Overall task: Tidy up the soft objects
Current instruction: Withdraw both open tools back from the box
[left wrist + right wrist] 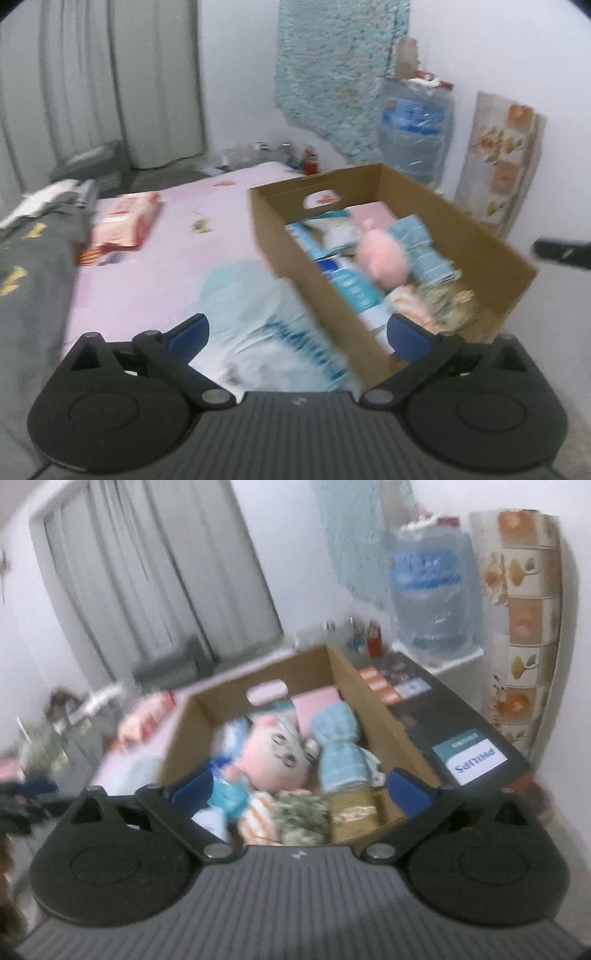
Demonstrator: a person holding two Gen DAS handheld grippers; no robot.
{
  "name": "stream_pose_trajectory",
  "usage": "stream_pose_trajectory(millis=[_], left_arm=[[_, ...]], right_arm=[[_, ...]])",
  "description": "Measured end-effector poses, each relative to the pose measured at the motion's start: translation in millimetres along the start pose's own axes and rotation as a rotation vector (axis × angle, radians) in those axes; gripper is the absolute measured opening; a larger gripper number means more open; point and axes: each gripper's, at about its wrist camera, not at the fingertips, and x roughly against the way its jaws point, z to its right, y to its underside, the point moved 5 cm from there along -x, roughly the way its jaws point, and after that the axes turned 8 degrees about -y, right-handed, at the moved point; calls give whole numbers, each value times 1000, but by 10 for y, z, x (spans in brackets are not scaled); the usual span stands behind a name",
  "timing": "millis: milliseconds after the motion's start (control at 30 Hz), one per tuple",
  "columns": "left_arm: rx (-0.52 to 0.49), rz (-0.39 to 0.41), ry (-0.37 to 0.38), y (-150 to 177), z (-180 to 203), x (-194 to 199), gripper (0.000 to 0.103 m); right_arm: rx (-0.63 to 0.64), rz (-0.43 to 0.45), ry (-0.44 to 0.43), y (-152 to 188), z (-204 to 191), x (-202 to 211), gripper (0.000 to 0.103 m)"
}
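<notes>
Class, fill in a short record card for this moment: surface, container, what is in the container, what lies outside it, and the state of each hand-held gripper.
surface: pink sheet
container: open cardboard box with a handle cut-out
in the box: pink plush toy, rolled light blue cloth, other soft items too blurred to name
outside the box: pale blue packet beside it, pink packet farther off
left hand-held gripper: open, nothing held
right hand-held gripper: open, nothing held, over the box
</notes>
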Motion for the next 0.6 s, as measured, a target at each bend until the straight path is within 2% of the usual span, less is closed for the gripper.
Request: stream_pose_trajectory(millis=[133,233,333,433,533,600], left_arm=[[-2,1,-130,197,-135,90,103],[10,-32,-160,355,-179,50,103],[3,-86,-142,493,-176,-49,103],[47,-137,-97,631,-189,-138,103],[116,-178,-20,733,-221,-183,103],[147,-189,-7,773,-229,-197,103]], right_arm=[[27,38,23,125,-294,116,102],[135,7,107,253,-528,35,102],[214,-53,243,400,-703,-123,102],[217,-67,301,507,-849,-194,102],[194,-60,268,585,-986,-194,102],[178,-89,218,632,-1066,-227,102]])
